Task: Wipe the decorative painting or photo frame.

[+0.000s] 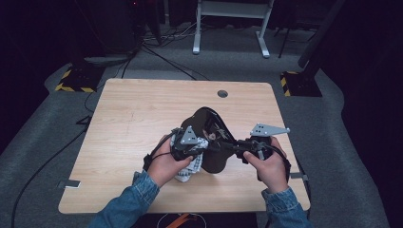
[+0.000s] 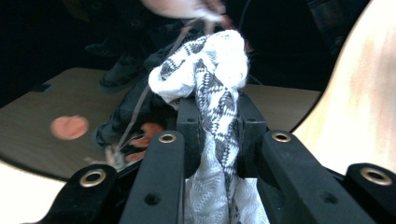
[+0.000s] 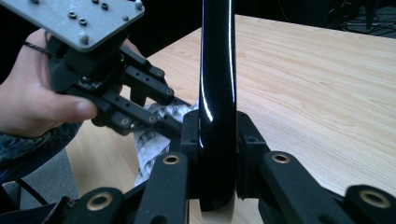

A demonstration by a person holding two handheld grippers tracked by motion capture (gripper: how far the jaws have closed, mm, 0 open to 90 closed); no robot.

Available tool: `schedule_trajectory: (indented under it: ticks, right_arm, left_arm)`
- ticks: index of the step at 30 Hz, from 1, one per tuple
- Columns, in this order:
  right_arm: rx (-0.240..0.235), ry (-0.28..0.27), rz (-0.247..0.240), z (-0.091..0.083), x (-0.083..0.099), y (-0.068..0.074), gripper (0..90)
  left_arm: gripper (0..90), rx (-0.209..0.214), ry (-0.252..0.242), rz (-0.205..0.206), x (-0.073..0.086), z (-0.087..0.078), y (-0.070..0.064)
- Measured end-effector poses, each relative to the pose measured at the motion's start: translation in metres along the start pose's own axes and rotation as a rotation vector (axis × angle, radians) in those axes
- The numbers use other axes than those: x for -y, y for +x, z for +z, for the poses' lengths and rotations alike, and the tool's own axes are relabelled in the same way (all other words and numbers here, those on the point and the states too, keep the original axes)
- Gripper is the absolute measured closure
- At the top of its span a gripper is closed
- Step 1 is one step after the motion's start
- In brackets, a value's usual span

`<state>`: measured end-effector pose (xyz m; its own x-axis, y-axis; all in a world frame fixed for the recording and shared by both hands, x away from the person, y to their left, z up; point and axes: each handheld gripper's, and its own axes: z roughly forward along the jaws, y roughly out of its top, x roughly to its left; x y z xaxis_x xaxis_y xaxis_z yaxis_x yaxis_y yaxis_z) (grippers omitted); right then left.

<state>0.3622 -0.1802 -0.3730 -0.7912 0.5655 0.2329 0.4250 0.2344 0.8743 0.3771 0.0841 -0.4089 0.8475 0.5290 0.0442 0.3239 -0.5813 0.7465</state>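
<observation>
High view: left gripper (image 1: 202,142) jaws clamping patterned cloth (image 1: 190,168), right gripper (image 1: 233,147) jaws clamping black plate (image 1: 209,121).

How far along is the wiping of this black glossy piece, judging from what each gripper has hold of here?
Done: the right gripper is shut on the glossy black plate, holding it on edge above the table, and the left gripper is shut on the patterned cloth. In hand: the cloth is up against the plate's face. Left: how much is already wiped can't be told; setting both down remains.
</observation>
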Motion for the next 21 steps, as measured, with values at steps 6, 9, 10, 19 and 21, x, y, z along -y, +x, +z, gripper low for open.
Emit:
schedule_trajectory:
  ticks: [6,9,10,19,21]
  right_arm:
    - [0.006,-0.009,0.007,-0.002,0.002,0.0,77.8]
    - [0.006,-0.011,0.011,-0.003,0.003,-0.001,77.7]
    - [0.007,-0.011,0.011,-0.003,0.003,-0.001,77.7]
    - [0.01,-0.013,0.014,-0.002,0.003,0.0,77.4]
    - [0.011,-0.015,0.015,-0.002,0.003,0.0,77.5]
  left_arm:
    - [76.9,-0.03,0.005,-0.012,0.002,-0.002,0.013]
    - [76.9,-0.041,0.006,-0.029,0.004,-0.003,0.021]
    - [76.9,-0.043,0.005,-0.036,0.004,-0.003,0.024]
    - [76.8,-0.088,0.01,-0.081,0.013,-0.007,0.051]
    - [76.8,-0.098,0.013,-0.09,0.015,-0.007,0.056]
